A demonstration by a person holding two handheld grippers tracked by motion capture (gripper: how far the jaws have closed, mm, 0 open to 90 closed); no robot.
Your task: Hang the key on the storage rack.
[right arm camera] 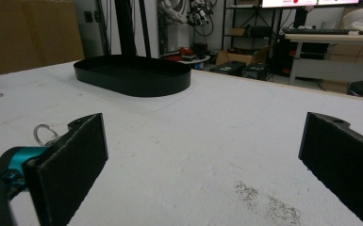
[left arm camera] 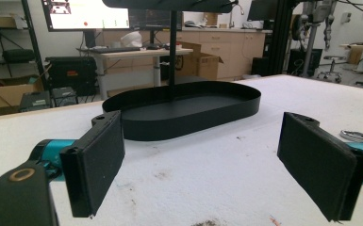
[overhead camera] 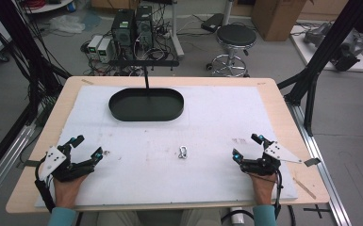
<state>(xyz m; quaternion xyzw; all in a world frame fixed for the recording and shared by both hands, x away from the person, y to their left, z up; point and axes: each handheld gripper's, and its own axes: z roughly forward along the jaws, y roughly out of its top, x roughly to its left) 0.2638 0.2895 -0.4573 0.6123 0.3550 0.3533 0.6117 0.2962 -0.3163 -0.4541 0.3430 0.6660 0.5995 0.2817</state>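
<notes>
Left tool (overhead camera: 87,148) rests low at the near left of the tabletop (overhead camera: 207,179), carried by the person's left hand (overhead camera: 66,188). Its jaws stand wide apart and released, with nothing between them; the left gripper view confirms bare white surface between the two black pads (left arm camera: 96,160).

Right tool (overhead camera: 246,147) rests at the near right, carried by the right hand (overhead camera: 263,188). Its jaws are likewise spread and released, with nothing held; the right gripper view shows bare surface between them.

A small metal key ring (overhead camera: 183,152) lies flat on the tabletop between the two tools, nearer the right one and apart from both. In the right gripper view the ring (right arm camera: 44,133) shows just behind the left-hand jaw, not touched.

A black oval tray (overhead camera: 146,116) sits at the far middle of the tabletop, well apart from ring and tools. A thin black post (overhead camera: 146,77) rises at its far side. The tray's inside appears bare.
</notes>
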